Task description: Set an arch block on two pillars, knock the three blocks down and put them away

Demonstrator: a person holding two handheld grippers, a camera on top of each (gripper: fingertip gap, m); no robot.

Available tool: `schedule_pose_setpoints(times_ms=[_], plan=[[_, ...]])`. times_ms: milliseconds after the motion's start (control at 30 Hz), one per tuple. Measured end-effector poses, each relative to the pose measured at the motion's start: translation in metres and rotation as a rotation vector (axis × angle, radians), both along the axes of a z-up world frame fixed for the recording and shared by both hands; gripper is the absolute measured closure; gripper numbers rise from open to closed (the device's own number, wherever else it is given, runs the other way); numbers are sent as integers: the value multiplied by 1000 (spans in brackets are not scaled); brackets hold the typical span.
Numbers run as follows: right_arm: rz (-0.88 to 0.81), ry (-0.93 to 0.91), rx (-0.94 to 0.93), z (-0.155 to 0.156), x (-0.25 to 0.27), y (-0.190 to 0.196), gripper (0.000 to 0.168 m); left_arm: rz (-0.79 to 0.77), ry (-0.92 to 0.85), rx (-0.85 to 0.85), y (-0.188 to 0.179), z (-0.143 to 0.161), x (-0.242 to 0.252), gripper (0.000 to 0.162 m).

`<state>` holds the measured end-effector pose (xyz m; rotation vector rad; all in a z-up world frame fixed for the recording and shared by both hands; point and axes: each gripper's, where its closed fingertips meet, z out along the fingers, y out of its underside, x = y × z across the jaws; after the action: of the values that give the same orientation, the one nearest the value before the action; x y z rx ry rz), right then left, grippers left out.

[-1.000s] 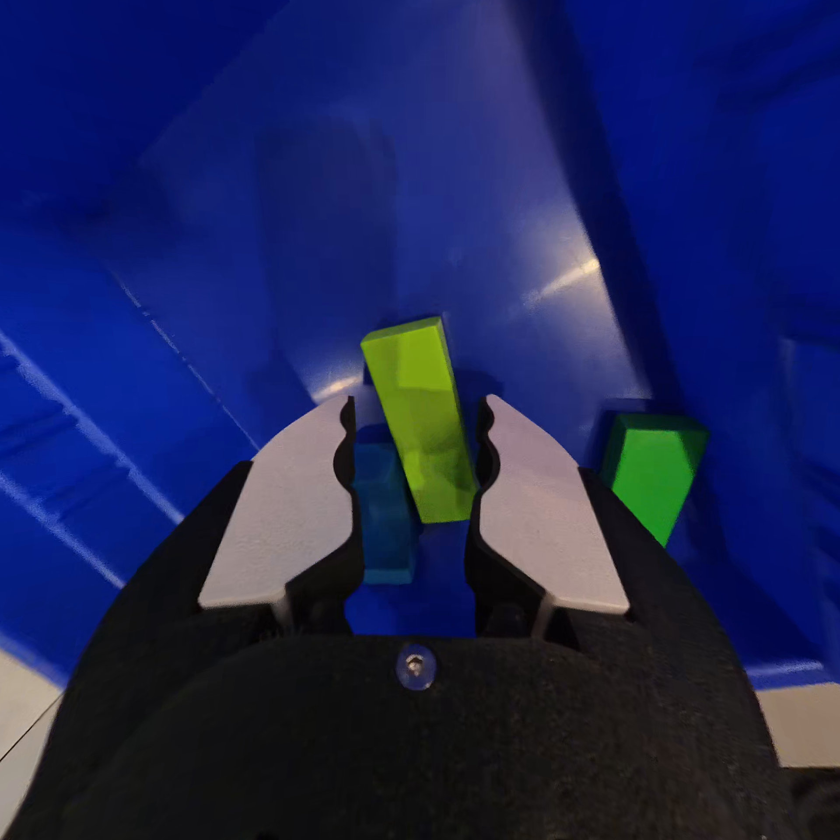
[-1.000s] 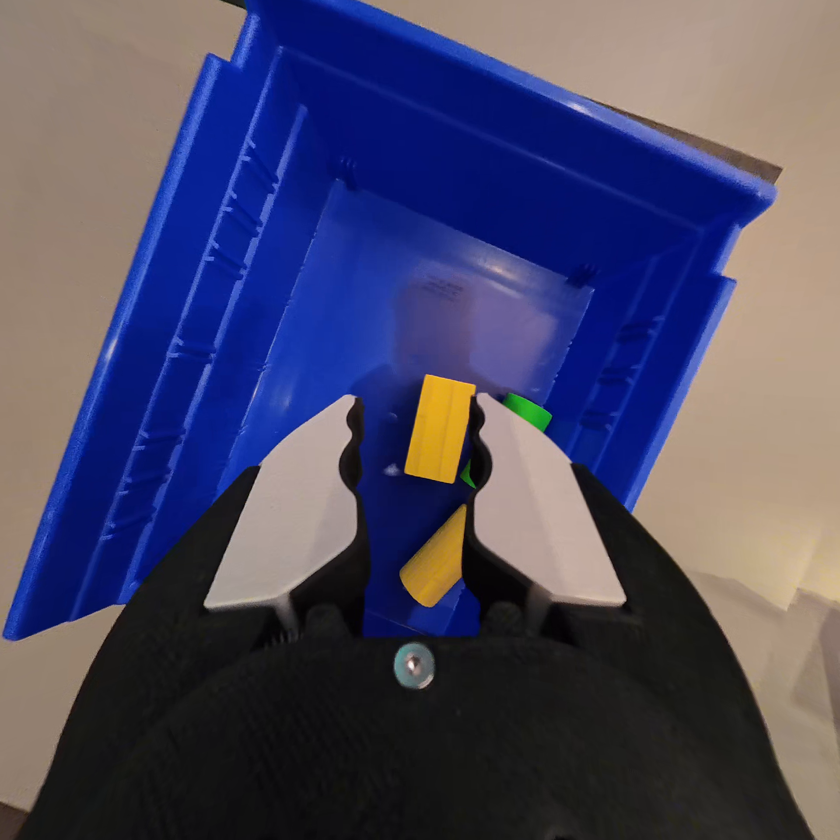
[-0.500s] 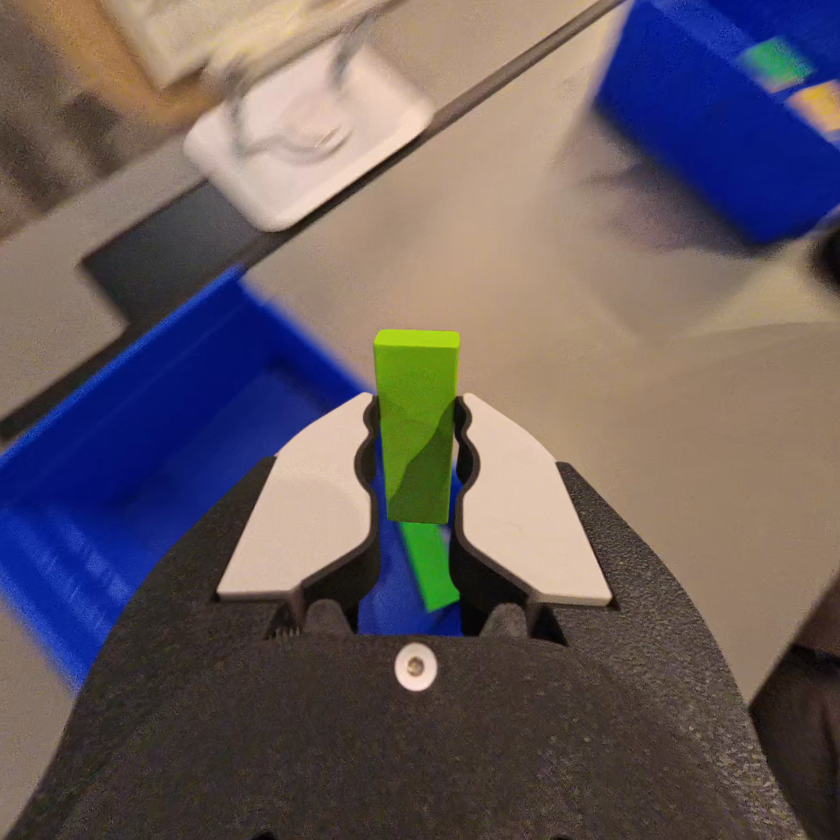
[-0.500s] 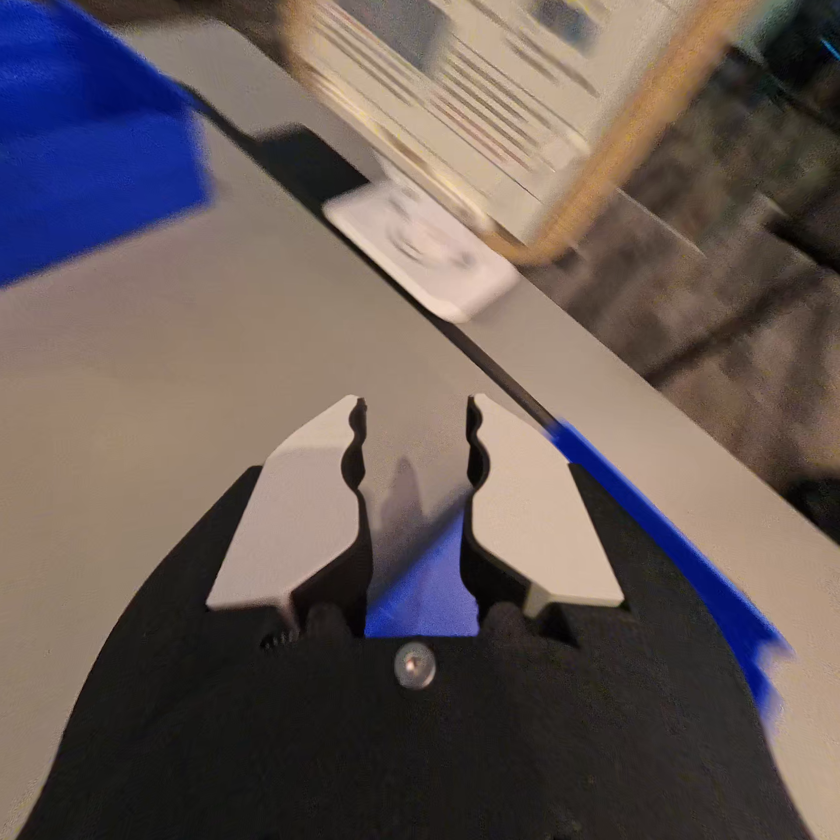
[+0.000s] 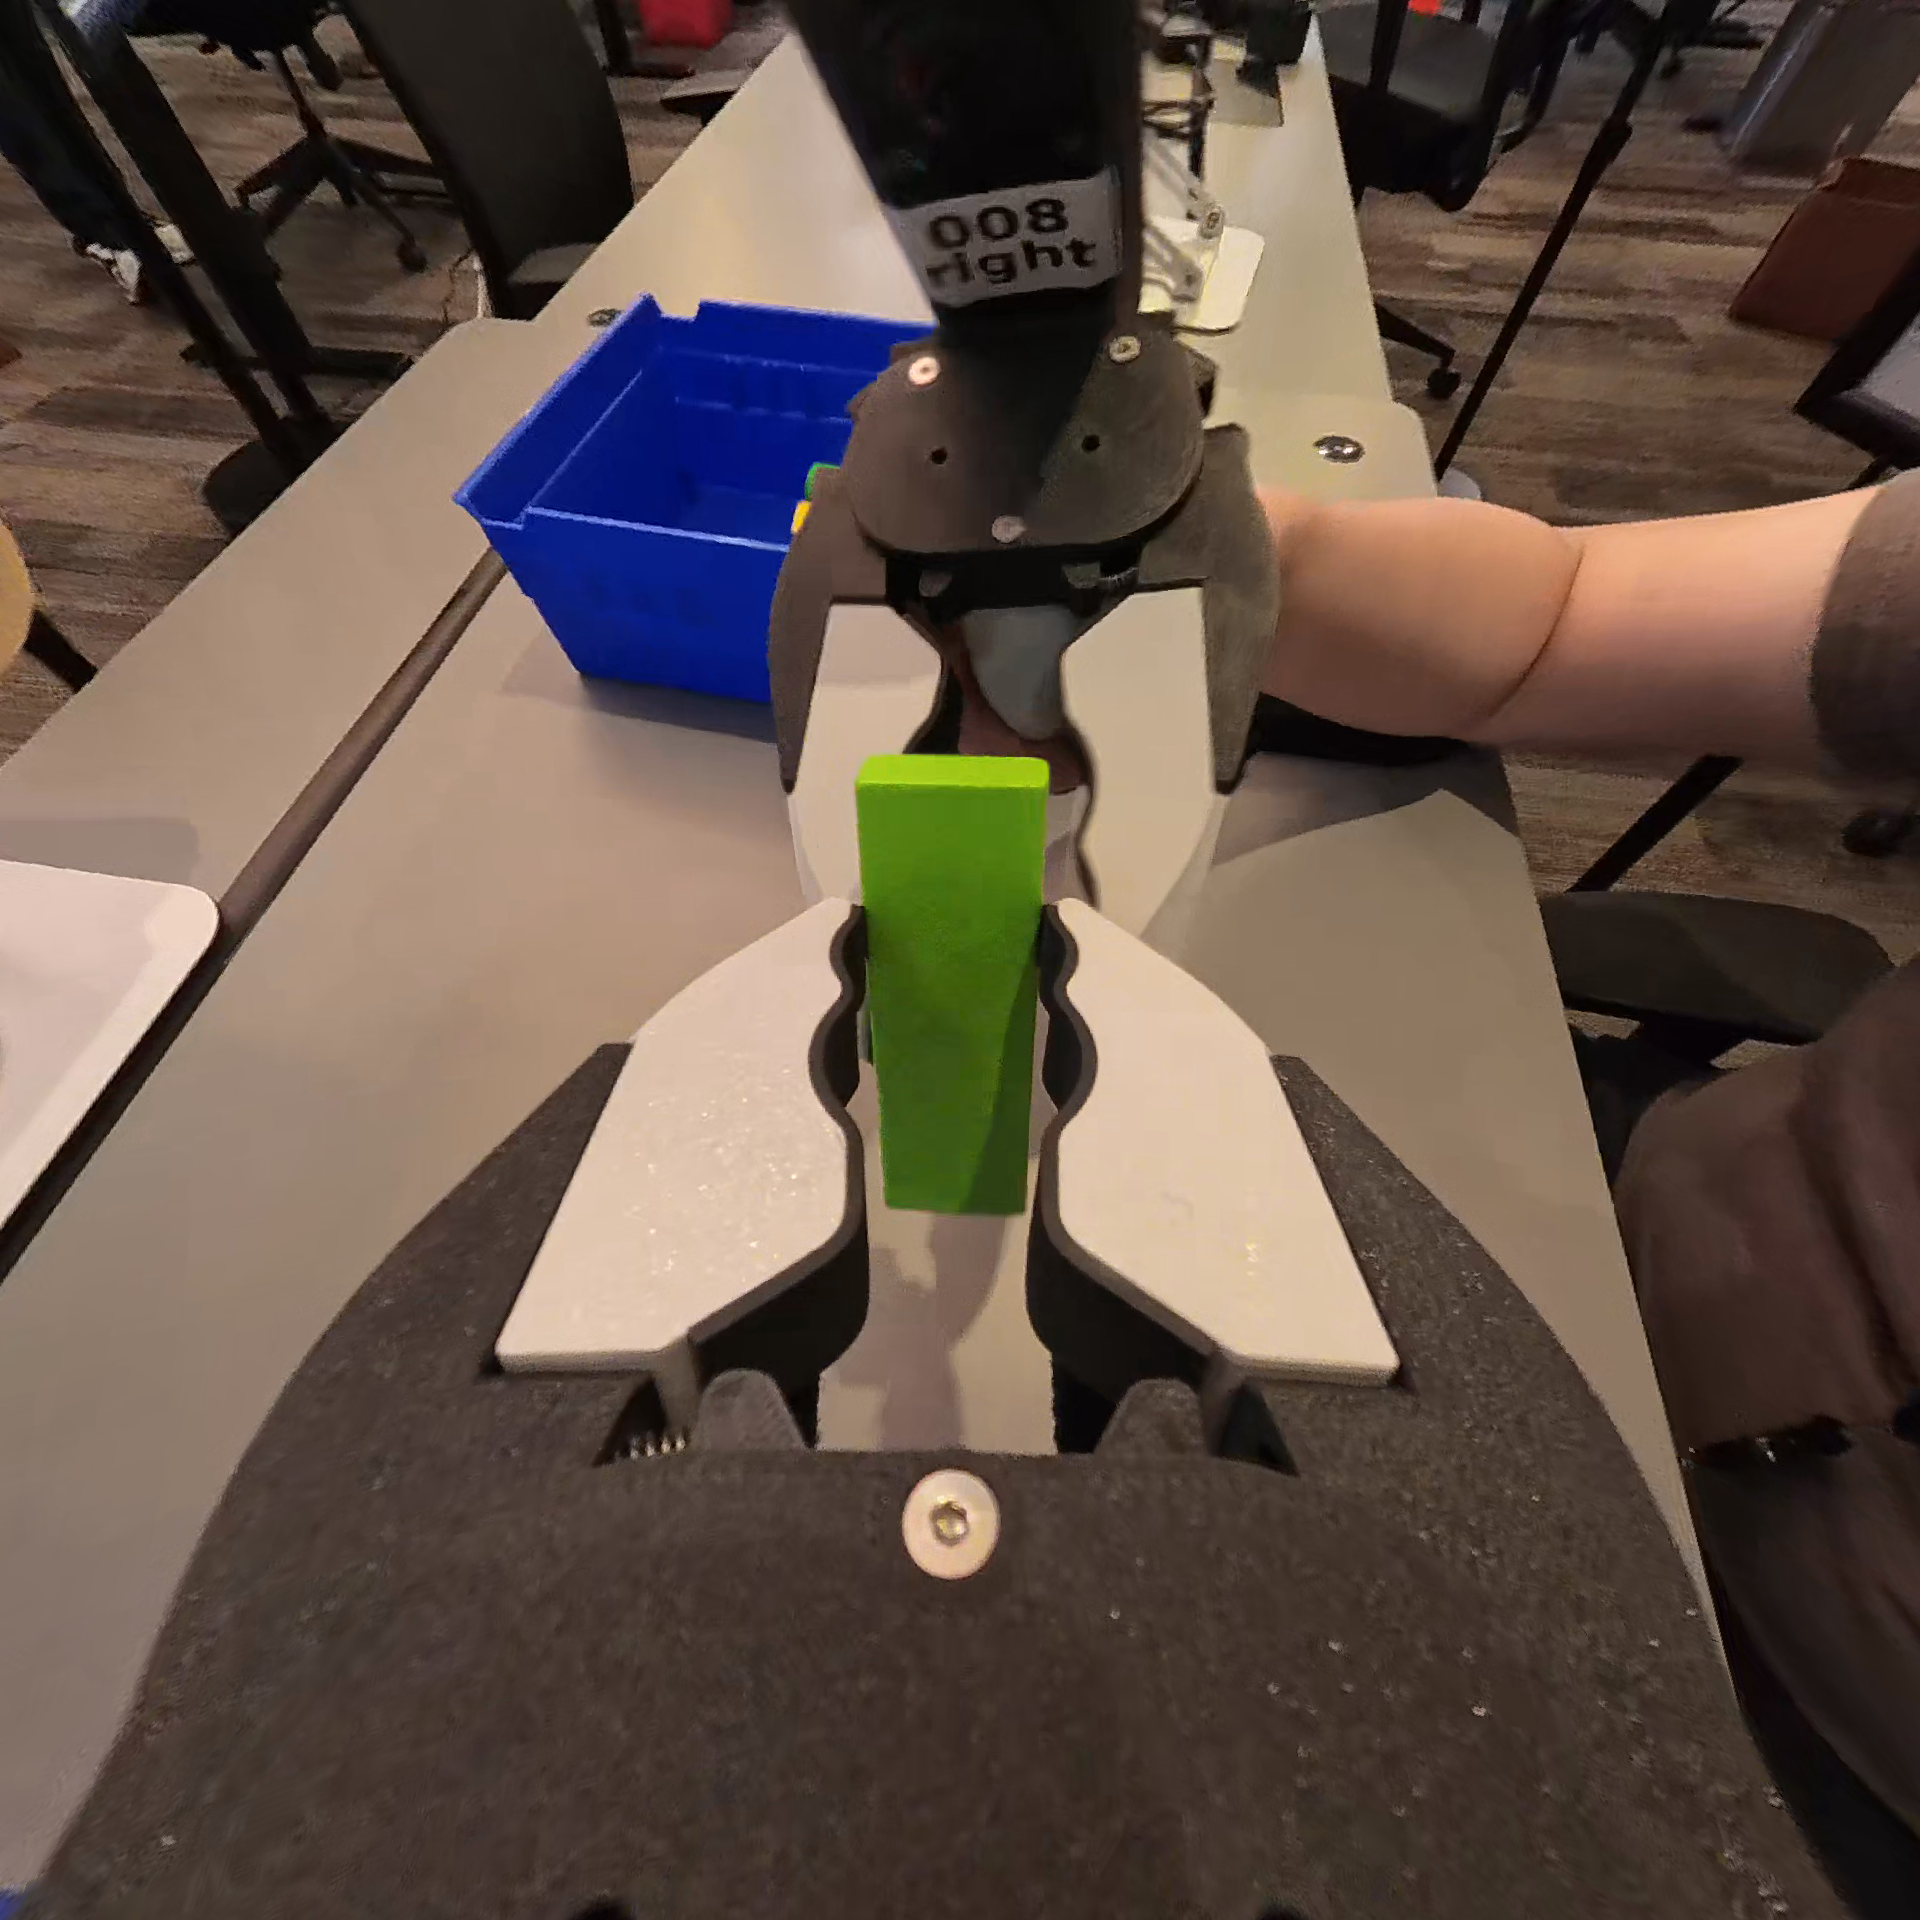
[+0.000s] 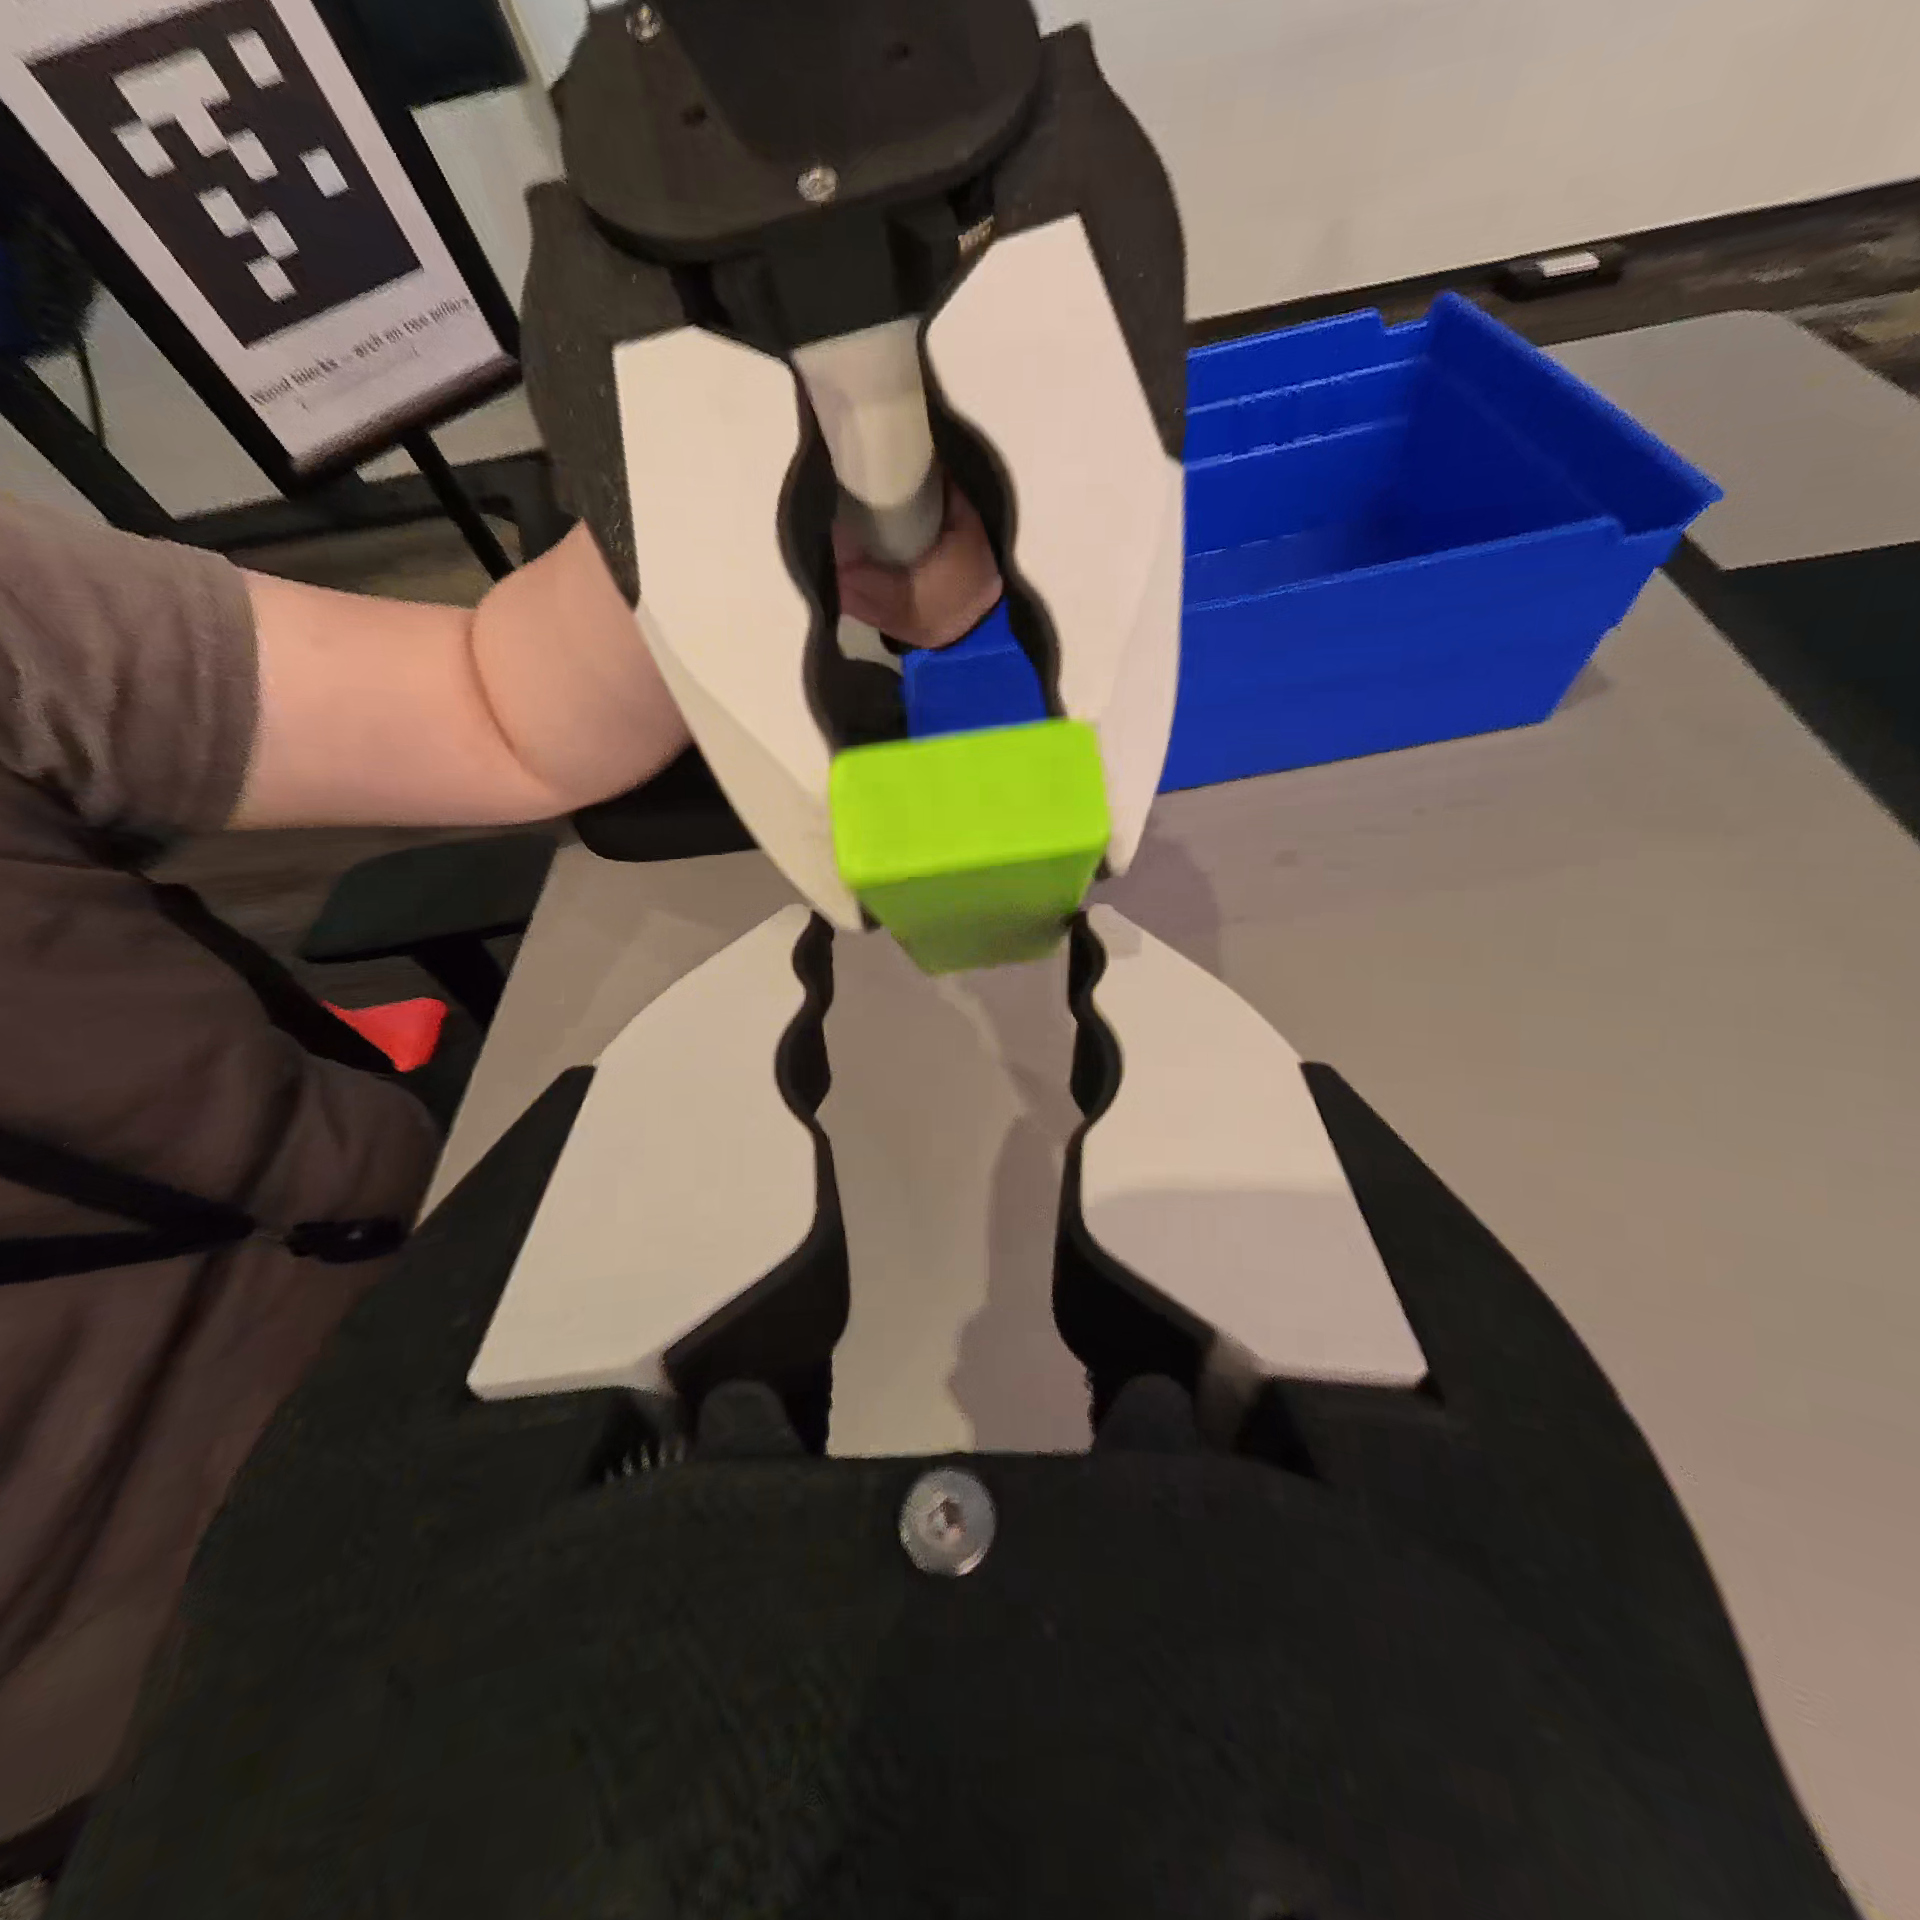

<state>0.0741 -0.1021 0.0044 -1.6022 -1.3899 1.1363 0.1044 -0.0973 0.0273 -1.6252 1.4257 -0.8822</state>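
The left gripper [image 5: 951,1023] is clamping a lime-green rectangular block [image 5: 951,977] by its long sides, above the grey table [image 5: 436,935]. The right gripper [image 6: 948,1023] is facing it with jaws parted and empty. The block is looking light, stiff and smooth-painted; gripping its flat faces near mid-length is probably keeping it from pivoting.

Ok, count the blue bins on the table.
2. One blue bin sits beyond the right claw; the other beyond the left claw. More may lie outside view.
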Motion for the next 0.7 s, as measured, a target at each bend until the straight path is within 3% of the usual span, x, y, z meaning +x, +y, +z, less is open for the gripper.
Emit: schedule_pose_setpoints(times_ms=[100,200,400,567,700], plan=[[-20,-41,13,-10,3,9,136,33,19,11,7,-1,-5,127],[-173,-149,125,-36,19,47,137,88,46,15,18,9,-35,104],[-373,-349,104,-104,53,115,136,313,271,111,45,5,-145,112],[-287,-278,20,-114,22,124,137,409,426,48,41,-18,-214,112],[-182,-370,132,-122,-16,133,136,430,470,-52,36,-34,-236,112]])
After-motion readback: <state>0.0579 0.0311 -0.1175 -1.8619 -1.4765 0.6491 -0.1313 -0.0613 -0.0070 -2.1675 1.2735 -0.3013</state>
